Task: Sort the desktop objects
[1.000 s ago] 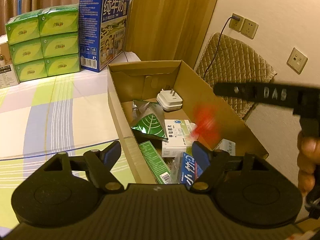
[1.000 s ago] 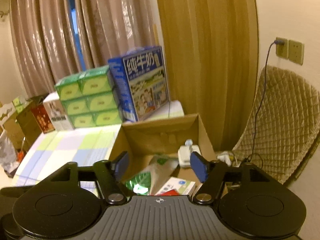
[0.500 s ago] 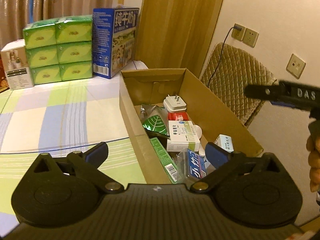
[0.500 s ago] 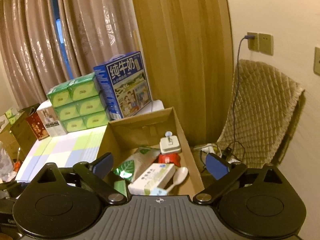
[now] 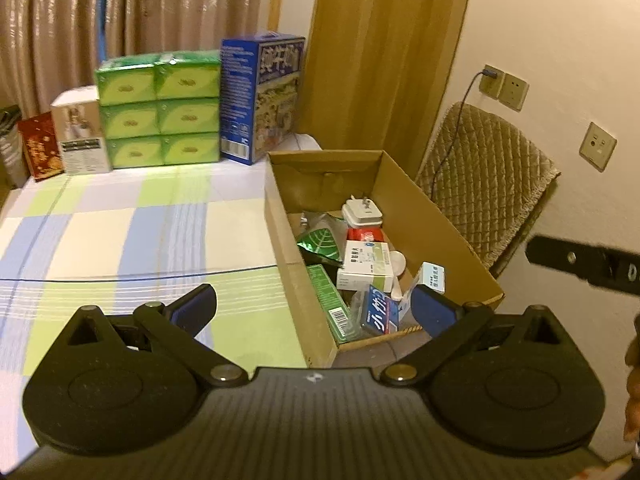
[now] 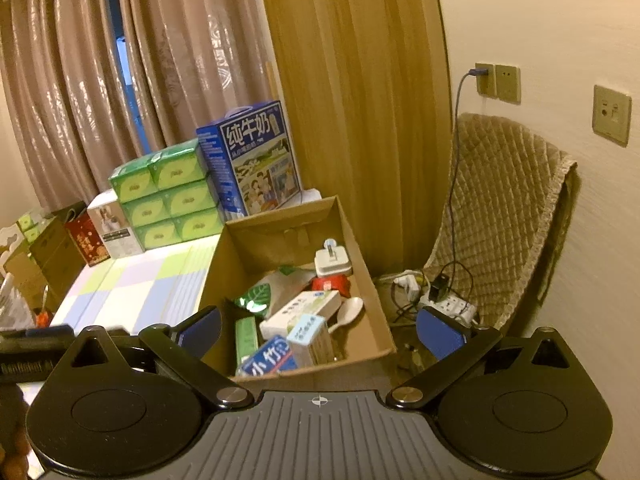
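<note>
The left gripper (image 5: 313, 309) stands spread as wide as it goes with nothing between its fingers, hanging over the near end of the cardboard box (image 5: 440, 222). The right gripper (image 6: 319, 332) is just as wide; the log shows its jaws opening, and it too carries nothing, hovering at the box's near rim.

The sorted things all lie in the box: a white plug (image 5: 362, 213) at the far end, a red packet (image 5: 366, 235) just before it, a green leaf pouch (image 5: 320, 242) on the left, a white medicine box (image 5: 366, 266) in the middle, a white spoon (image 6: 349, 310) to the right, and a green pack (image 5: 330, 296), a blue pack (image 5: 379, 312) and a small pale carton (image 5: 430, 278) crowded at the near end.

The checked tablecloth (image 5: 120, 232) left of the box looks bare up to the stacked green tissue packs (image 5: 158, 112) and blue milk carton (image 5: 262, 96) at the far edge.

Risks, as I judge them: the box sits at the table's right edge, so a knock from either wide-spread gripper could push it toward the chair (image 5: 484, 172). The small carton is tilted and could topple.
</note>
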Tool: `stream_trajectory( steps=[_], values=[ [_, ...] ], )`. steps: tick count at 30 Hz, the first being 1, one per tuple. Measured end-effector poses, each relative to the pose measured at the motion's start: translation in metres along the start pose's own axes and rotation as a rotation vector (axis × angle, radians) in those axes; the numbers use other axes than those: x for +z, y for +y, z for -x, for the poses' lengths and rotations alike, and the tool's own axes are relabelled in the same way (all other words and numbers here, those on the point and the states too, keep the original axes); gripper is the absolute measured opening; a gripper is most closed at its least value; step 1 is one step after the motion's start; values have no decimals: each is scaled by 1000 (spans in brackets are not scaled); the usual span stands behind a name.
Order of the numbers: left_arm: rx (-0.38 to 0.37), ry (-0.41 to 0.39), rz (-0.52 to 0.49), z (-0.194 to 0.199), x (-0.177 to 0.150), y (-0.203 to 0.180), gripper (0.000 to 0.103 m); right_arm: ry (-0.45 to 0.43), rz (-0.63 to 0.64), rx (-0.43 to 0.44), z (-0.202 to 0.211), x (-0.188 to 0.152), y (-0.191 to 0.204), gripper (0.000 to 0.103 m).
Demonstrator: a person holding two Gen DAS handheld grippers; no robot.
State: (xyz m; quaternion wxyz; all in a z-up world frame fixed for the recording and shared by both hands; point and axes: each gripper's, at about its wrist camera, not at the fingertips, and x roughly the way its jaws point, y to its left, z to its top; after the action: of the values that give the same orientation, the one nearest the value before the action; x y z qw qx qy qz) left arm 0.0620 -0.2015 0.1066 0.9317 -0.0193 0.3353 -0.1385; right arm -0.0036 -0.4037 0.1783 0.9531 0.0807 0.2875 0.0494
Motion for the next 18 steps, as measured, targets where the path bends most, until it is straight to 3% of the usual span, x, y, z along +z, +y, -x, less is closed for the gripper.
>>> stream_trajectory(
  steps=[10, 15, 18],
  values=[
    [8, -32, 58, 36, -6, -6, 102, 4, 38, -1, 37, -17, 10, 101],
    [-44, -4, 83, 48, -9, -8, 101, -1, 42, 10, 52, -22, 14, 101],
    [5, 16, 40, 53, -9, -16, 101, -7, 46, 16, 60, -24, 17, 101]
  ],
)
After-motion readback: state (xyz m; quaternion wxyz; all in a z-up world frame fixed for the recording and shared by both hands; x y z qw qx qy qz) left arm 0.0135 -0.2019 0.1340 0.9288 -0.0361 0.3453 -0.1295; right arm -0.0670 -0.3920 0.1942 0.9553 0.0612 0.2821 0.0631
